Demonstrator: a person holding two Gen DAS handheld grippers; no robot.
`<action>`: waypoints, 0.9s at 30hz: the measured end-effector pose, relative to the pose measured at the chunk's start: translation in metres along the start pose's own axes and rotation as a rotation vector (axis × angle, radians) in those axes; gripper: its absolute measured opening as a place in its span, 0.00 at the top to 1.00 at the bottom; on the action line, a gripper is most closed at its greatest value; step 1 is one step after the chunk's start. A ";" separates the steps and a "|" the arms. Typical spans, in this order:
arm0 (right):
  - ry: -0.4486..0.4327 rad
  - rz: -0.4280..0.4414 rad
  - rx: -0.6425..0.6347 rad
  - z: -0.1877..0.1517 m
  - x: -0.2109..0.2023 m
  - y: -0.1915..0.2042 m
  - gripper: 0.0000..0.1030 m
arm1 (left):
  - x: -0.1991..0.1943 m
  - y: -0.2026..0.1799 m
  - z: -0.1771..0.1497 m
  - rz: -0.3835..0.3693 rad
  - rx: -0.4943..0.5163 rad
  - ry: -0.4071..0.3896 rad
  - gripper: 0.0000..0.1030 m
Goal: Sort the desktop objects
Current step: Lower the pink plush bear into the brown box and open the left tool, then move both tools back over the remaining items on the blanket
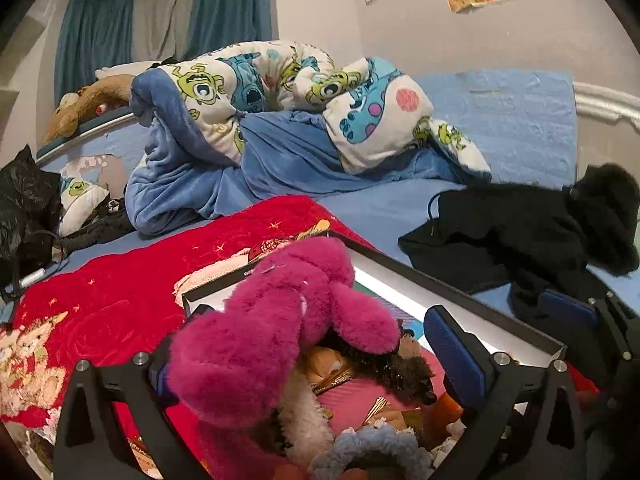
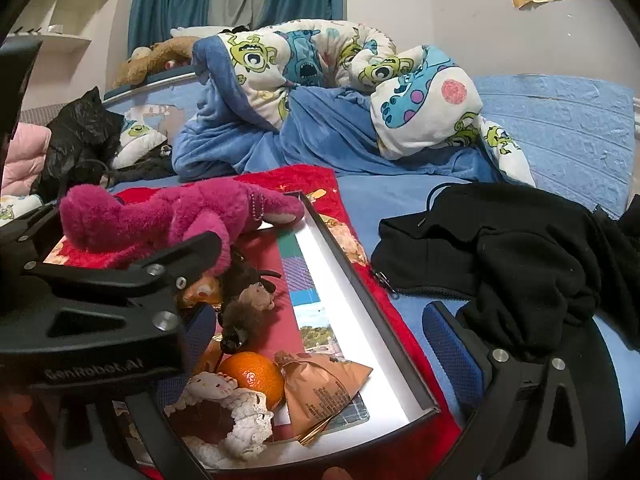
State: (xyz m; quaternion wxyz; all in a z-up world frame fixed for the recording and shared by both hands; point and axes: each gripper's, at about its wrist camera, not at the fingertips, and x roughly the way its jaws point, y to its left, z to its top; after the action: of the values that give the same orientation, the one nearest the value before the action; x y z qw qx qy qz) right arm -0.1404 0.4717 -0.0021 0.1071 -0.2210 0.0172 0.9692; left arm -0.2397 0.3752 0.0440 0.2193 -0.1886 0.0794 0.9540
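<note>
Lying across the far corner of the shallow box (image 2: 360, 300), the magenta plush toy (image 2: 172, 216) rests partly on the red blanket (image 2: 312, 180) and partly over the box's contents. The left gripper (image 1: 316, 344) stands wide around the plush, its right blue pad (image 1: 452, 344) clear of the fur; the left pad is hidden behind it. Inside the box sit an orange (image 2: 252, 372), a brown snack packet (image 2: 320, 384), a small brown furry toy (image 2: 248, 308) and a white crocheted piece (image 2: 240, 420). The right gripper (image 2: 312, 352) is spread wide over the box's near end, holding nothing. A black jacket (image 2: 500, 248) lies on the blue bed (image 2: 560, 120) beside the box.
</note>
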 end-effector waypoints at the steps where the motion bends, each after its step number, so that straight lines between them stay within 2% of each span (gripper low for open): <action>1: -0.006 0.009 0.002 0.000 -0.001 -0.001 0.00 | -0.005 0.003 0.000 -0.020 -0.011 -0.013 0.00; 4: -0.062 0.053 -0.003 0.001 -0.013 0.000 0.00 | -0.016 0.010 0.007 -0.033 0.028 -0.011 0.00; 7: -0.110 0.070 -0.030 0.001 -0.022 0.005 0.00 | -0.038 0.026 0.020 -0.016 0.004 -0.039 0.00; 10: -0.117 0.084 -0.063 0.001 -0.022 0.012 0.00 | -0.068 0.051 0.039 -0.021 -0.023 -0.070 0.00; 14: -0.099 0.093 -0.067 0.000 -0.017 0.014 0.00 | -0.128 0.090 0.047 0.028 0.012 -0.136 0.00; 17: -0.088 0.102 -0.042 0.000 -0.015 0.009 0.00 | -0.175 0.130 0.039 0.080 0.010 -0.161 0.00; 20: -0.089 0.101 -0.020 0.000 -0.015 0.005 0.00 | -0.215 0.172 0.024 0.082 -0.035 -0.153 0.00; 27: -0.114 0.053 -0.033 0.000 -0.020 0.009 0.00 | -0.274 0.241 -0.022 0.127 -0.125 -0.152 0.00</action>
State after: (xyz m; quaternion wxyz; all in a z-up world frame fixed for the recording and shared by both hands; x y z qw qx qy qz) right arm -0.1243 0.4588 0.0063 0.0784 -0.1664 0.0009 0.9829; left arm -0.1122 0.0488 0.1481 0.1514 -0.1238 0.0149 0.9806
